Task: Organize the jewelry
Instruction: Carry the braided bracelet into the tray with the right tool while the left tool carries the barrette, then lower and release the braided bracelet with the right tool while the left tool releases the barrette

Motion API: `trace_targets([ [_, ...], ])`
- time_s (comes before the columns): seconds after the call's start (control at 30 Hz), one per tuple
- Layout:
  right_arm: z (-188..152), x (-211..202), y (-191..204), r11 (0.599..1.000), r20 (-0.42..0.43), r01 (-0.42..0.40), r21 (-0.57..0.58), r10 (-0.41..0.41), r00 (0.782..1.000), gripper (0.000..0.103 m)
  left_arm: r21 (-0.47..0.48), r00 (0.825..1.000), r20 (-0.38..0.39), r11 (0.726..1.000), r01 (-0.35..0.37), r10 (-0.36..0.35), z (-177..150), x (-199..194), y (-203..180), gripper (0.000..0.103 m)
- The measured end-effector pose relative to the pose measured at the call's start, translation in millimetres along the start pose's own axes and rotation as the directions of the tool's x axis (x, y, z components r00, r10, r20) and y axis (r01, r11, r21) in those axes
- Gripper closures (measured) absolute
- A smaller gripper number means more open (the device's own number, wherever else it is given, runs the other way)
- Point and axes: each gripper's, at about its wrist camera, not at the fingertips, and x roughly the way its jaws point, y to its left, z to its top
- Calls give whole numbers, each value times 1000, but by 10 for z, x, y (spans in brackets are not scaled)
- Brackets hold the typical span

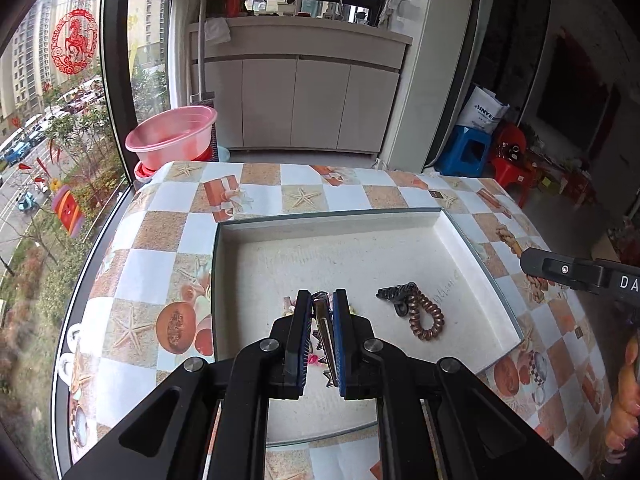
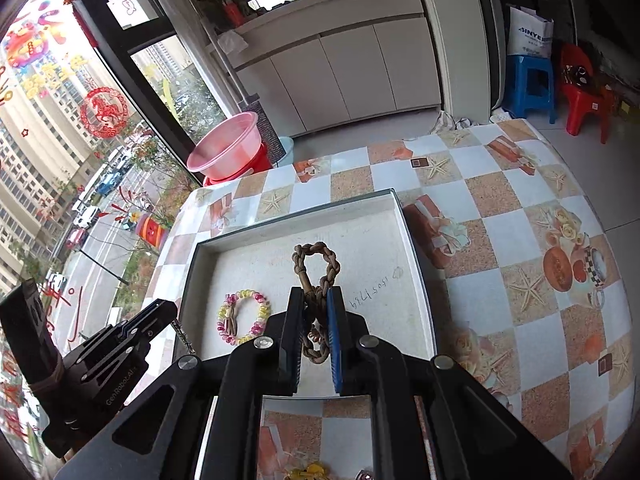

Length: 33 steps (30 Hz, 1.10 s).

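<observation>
My left gripper (image 1: pixel 322 312) is shut on a brownish metal jewelry piece (image 1: pixel 323 322), held above the white tray (image 1: pixel 478 264). A dark hair clip (image 1: pixel 394 293) and a coiled brown hair tie (image 1: pixel 428 316) lie in the tray to its right. My right gripper (image 2: pixel 314 300) is shut on a braided brown rope bracelet (image 2: pixel 316 258) that loops past its tips over the tray (image 2: pixel 412 264). A pastel beaded bracelet (image 2: pixel 244 316) lies in the tray to the left. The left gripper (image 2: pixel 170 314) shows at the left with a chain dangling. The right gripper (image 1: pixel 528 266) enters at the right edge.
The tray sits on a table with a checkered starfish cloth (image 1: pixel 160 272). A pink basin (image 1: pixel 172 132) stands beyond the far left corner by the window. A yellow trinket (image 2: pixel 310 472) lies near the table's front edge. A hand (image 1: pixel 624 400) shows at the right.
</observation>
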Motion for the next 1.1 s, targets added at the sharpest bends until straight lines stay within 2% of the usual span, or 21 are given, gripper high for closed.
trace_targets([
  [0.13,-39,282,-90,1000,-41,11,13,-11,999,91,6,999,-39,1000,-20,20,-94,259,2,79],
  [0.43,-171,706,-238,998,-96,65,6,-64,993,91,62,995,-45,994,-87,90,-195,511,-85,79],
  [0.97,-327,990,-240,994,-129,106,-29,-109,986,89,119,986,-68,983,-140,149,-304,693,-165,79],
  [1.03,-324,990,-235,994,-134,100,-31,-104,986,84,127,986,-59,981,-149,157,-308,672,-179,79],
  [1.07,-322,980,-229,995,-135,95,-26,-97,986,76,128,986,-54,980,-150,158,-305,656,-183,79],
  [1.1,-319,970,-232,995,-134,95,-20,-97,986,63,128,987,-52,981,-146,153,-299,640,-184,79],
])
